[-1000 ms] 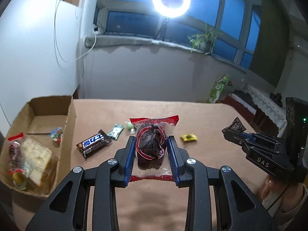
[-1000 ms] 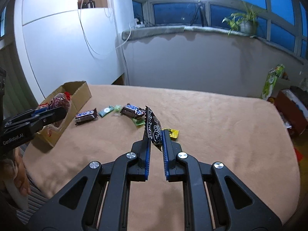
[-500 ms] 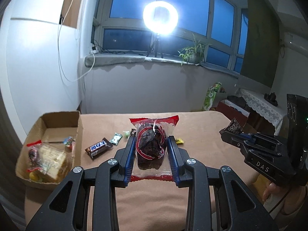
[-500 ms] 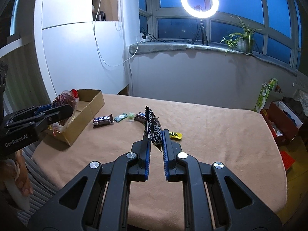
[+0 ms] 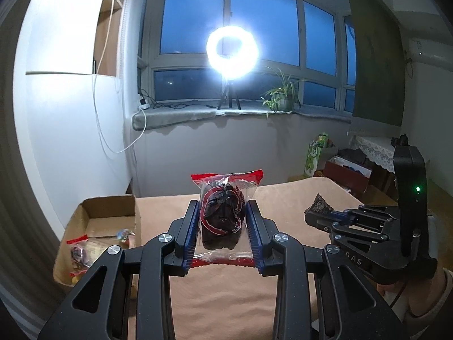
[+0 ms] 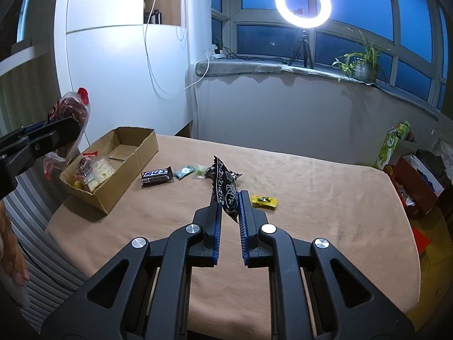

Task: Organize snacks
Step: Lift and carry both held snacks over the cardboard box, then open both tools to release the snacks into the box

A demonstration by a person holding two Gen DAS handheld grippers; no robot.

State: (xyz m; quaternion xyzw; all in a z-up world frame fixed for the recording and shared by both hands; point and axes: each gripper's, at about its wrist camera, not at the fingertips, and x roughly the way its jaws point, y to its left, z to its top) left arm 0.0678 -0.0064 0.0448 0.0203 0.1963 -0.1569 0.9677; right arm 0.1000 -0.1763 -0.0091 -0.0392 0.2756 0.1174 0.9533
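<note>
Carrying both snacks toward the cardboard box (image 6: 113, 164), we judge the step goes best if each pack is brought over the open top before any release, one hand at a time so the grippers do not meet above it. Our left gripper (image 5: 222, 228) is clamped narrowly on a clear red-edged pastry pack (image 5: 223, 218), which sits squarely between the pads with its red seams sticking out front and back, lifted above the table (image 5: 226, 297) to the right of the box. Our right gripper (image 6: 230, 212) is nearly closed, pinching the lower corner of a black patterned wrapper (image 6: 225, 189) that rises past the tips, farther right of the box. A chocolate bar (image 6: 157, 176), small candies and a yellow sweet (image 6: 264, 200) lie right of the box.
</note>
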